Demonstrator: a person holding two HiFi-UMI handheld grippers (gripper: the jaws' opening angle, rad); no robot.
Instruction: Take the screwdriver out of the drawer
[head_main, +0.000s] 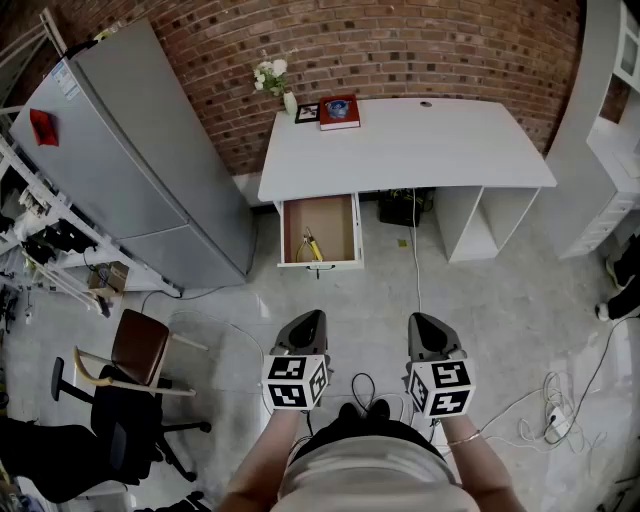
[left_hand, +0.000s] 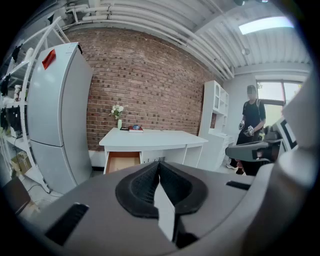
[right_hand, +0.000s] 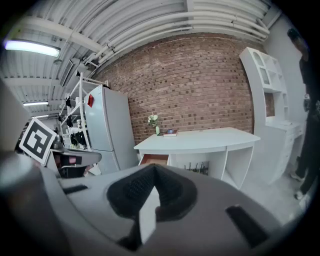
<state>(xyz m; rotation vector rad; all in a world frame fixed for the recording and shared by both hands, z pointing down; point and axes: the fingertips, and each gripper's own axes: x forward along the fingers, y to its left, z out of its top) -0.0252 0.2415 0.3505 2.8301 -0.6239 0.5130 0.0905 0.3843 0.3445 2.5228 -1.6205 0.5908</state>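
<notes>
A yellow-handled screwdriver (head_main: 312, 244) lies in the open wooden drawer (head_main: 320, 230) under the left end of the white desk (head_main: 400, 145). The same drawer (left_hand: 121, 161) shows open in the left gripper view, and as drawer (right_hand: 154, 159) in the right gripper view; the tool itself is not visible there. My left gripper (head_main: 306, 322) and right gripper (head_main: 424, 326) are held side by side well short of the desk, above the floor. Both are shut with nothing between the jaws, as seen at the left gripper (left_hand: 158, 167) and the right gripper (right_hand: 154, 172).
A grey fridge (head_main: 140, 160) stands left of the desk, with a rack (head_main: 35, 230) and chairs (head_main: 130, 370) further left. On the desk are a vase of flowers (head_main: 275, 85) and a red book (head_main: 339, 111). Cables (head_main: 540, 410) lie on the floor. A person (left_hand: 254, 122) stands at the right by white shelves (head_main: 610, 150).
</notes>
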